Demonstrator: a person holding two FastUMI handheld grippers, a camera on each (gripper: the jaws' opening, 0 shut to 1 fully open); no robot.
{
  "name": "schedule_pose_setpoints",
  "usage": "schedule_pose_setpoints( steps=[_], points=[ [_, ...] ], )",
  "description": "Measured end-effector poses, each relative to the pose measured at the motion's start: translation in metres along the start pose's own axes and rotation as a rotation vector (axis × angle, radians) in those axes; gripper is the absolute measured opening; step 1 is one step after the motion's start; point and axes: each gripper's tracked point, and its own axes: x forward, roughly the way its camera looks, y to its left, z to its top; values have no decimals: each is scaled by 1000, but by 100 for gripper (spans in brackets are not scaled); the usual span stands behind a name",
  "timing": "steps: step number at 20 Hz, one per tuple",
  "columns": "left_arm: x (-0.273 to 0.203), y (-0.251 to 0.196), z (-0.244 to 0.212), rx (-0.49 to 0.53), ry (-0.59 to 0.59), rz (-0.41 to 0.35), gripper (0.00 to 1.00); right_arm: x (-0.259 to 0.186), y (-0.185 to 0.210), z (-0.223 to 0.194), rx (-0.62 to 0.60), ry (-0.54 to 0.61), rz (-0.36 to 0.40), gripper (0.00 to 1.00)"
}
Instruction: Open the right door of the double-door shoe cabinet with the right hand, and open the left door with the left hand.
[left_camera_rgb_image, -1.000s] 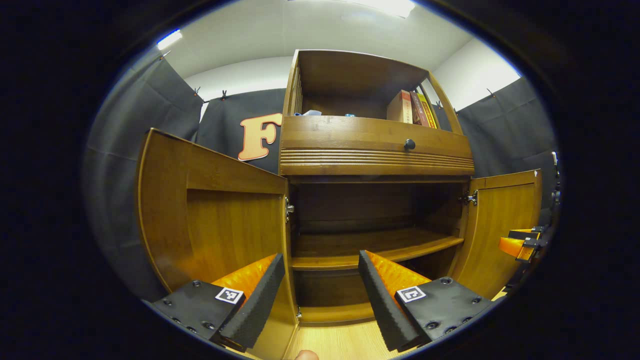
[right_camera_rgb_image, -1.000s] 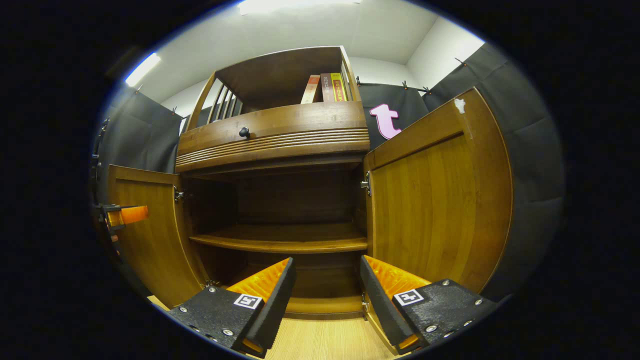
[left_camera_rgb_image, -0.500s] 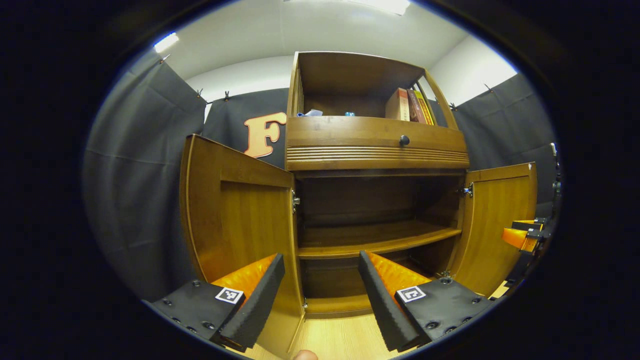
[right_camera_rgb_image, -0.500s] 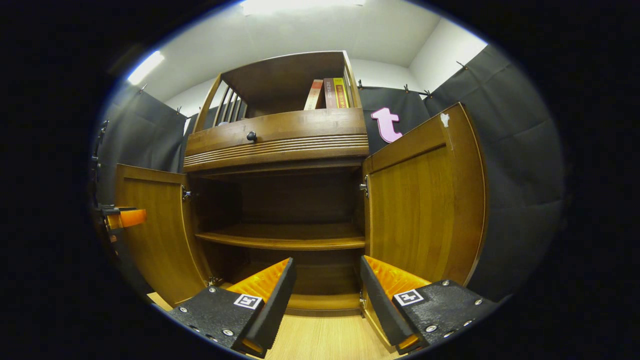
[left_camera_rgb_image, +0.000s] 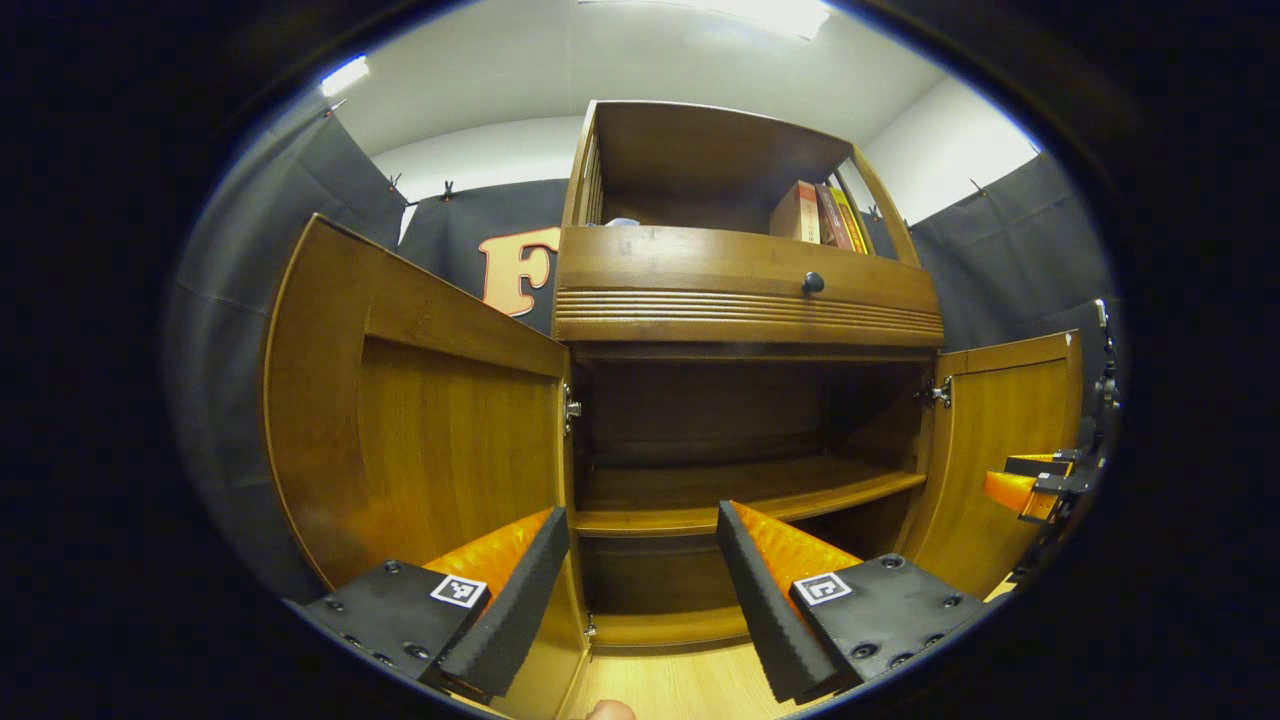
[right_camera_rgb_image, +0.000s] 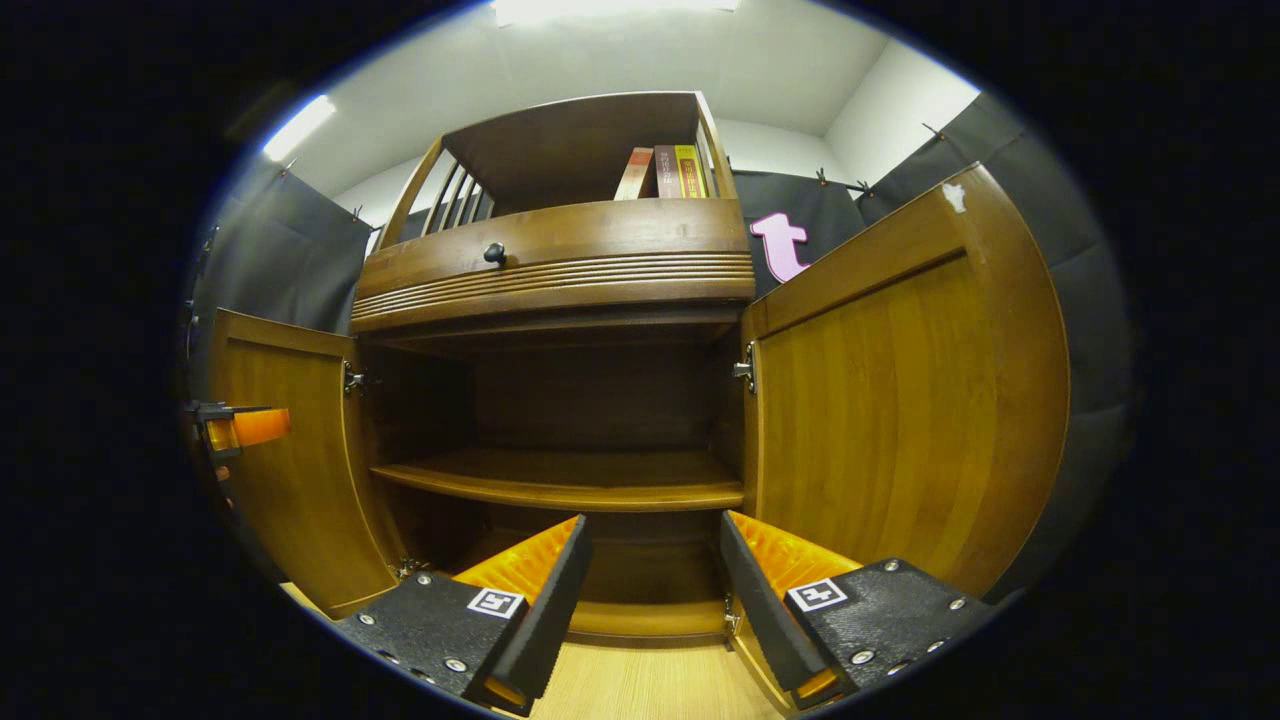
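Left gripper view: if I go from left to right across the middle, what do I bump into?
Left door → inner shelf → right door → the other claw.

left door (left_camera_rgb_image: 400, 430) looms larger | right door (right_camera_rgb_image: 890, 400) looms larger

A shoe cabinet (left_camera_rgb_image: 745, 290) of glossy, varnished brown wood. At nine o'clock its left door (left_camera_rgb_image: 420, 420) shows smooth, visible grain. Small shiny metal hinges (left_camera_rgb_image: 572, 408) sit at the frame. The drawer knob (left_camera_rgb_image: 812, 284) looks dark and smooth. Floor (right_camera_rgb_image: 650, 685) at six o'clock is pale matt wood.
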Motion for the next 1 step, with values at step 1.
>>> schedule_pose_setpoints(
  steps=[1],
  points=[
    [-1, 4, 0, 6, -1, 5, 96, -1, 2, -1, -9, 6, 4, 92]
  ],
)
